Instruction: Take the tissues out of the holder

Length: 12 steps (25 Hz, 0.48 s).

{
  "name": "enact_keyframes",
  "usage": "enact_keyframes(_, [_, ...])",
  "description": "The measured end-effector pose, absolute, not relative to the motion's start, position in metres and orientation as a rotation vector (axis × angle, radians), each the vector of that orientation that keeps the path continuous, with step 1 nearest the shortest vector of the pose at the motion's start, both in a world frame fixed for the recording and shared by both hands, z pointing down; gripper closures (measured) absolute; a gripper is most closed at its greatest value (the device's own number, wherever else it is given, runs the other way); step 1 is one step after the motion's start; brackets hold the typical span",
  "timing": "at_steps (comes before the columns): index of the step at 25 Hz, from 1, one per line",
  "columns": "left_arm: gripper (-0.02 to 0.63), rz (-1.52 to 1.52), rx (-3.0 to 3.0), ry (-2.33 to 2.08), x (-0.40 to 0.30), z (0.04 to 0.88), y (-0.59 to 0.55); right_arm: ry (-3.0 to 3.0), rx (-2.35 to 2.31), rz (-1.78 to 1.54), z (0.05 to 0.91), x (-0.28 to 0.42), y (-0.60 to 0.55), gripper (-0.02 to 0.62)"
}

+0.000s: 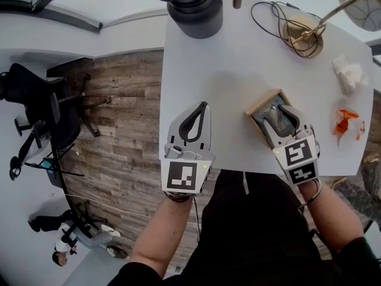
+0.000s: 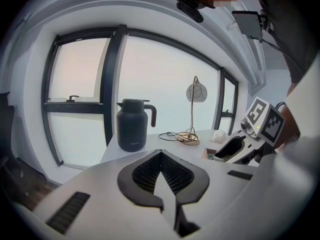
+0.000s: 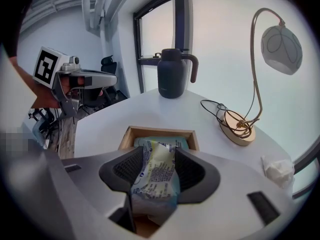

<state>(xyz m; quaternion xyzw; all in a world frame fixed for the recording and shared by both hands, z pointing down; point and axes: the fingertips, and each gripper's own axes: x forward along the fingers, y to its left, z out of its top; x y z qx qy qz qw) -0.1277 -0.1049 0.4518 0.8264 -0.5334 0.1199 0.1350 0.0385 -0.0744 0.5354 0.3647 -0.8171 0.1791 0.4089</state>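
Table (image 1: 238,58): wooden holder (image 3: 160,131) sits at its near edge. Tissue pack (image 3: 156,171) stands in the holder, long axis pointing up and out. Right tool (image 3: 159,151) is directly over the holder, jaws spread and straddling the pack, no squeeze evident. Left tool (image 1: 202,107) is well left of the holder, jaws together, empty.

The tissue pack (image 3: 155,176) lies in the holder (image 3: 152,132), jug (image 3: 173,75) behind.

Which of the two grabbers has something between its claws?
The right gripper: a tissue pack stands between its open jaws, over the wooden holder. The left gripper has its jaws shut on nothing.
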Motion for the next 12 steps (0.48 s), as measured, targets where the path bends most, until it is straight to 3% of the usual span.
enact_keyframes(12, [0.603,0.357,2.379,-1.553,-0.1342,0.4596,-0.1114,-1.966,0.891,0.424,0.5461,0.0378,-0.0762,0.400])
